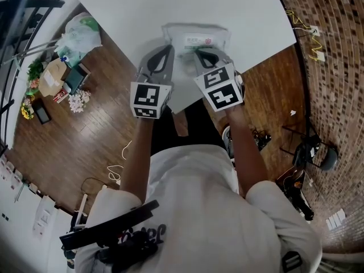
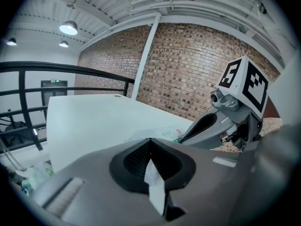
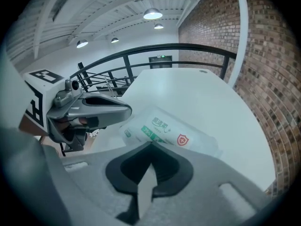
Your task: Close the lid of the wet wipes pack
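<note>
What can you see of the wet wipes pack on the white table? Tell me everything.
The wet wipes pack is a soft, whitish, partly see-through plastic pouch with green print and a red shield badge. It lies flat on the white table, near the table's front edge. The left gripper and right gripper hang over its near side; whether they touch it is unclear. Its lid cannot be made out.

Round ceiling lamps (image 3: 153, 14) light the room brightly, and the white bench (image 1: 170, 4) glares almost featureless. Both gripper views bow strongly with dark vignetted corners, and their nearest foreground is soft, out of focus.
</note>
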A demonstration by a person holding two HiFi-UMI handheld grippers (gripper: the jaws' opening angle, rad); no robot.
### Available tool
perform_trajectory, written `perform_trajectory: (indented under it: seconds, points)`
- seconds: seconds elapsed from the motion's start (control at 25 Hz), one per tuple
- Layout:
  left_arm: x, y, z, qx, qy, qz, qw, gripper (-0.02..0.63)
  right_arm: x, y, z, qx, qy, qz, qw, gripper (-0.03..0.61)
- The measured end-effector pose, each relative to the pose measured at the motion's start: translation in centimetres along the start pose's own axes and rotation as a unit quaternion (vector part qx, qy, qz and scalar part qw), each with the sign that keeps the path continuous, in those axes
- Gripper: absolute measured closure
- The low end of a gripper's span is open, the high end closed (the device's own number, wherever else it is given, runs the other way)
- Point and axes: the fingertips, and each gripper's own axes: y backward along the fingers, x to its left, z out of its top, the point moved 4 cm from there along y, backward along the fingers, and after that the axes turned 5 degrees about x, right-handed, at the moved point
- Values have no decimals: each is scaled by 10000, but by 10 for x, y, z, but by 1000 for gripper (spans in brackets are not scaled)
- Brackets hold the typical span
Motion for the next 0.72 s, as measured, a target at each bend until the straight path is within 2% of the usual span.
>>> perform_trajectory:
  seconds: [0.2, 0.32, 0.52, 0.72]
  points:
    - [2, 3, 0, -28, 11, 36, 10000, 597, 0, -3, 2, 314, 168, 135, 9993, 593]
    - [2, 4, -2, -27, 41, 74, 10000, 597, -1, -3, 3, 318, 202, 182, 9991, 592]
    - [2, 8, 0, -33, 12, 110, 9999, 597, -1, -2, 3, 43, 258, -41, 9997, 592]
    - [-7, 24, 21, -182, -109, 111, 9997, 597, 2, 9, -6, -525, 46, -38, 9986, 592]
